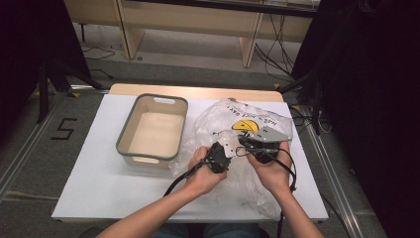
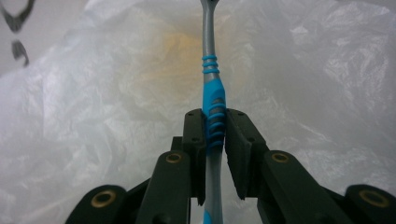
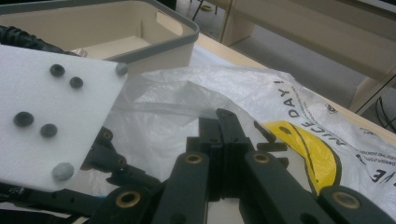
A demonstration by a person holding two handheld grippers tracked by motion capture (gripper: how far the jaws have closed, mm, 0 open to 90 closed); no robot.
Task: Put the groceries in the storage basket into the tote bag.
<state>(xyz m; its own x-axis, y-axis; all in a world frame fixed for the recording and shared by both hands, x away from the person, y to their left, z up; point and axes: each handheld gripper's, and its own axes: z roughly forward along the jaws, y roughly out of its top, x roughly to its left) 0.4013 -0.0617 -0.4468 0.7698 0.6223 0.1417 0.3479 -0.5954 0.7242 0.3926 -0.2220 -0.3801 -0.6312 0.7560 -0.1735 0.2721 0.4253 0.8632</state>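
Plastic bag (image 1: 233, 144) on white table (image 1: 89, 188) beside beige basket (image 1: 153, 129); both grippers over it. Left gripper (image 2: 215, 140) view: clamped on blue-grey toothbrush (image 2: 212, 93) against bag. Right gripper (image 3: 223, 126) view: jaws clenched, pinching bag film; basket behind.
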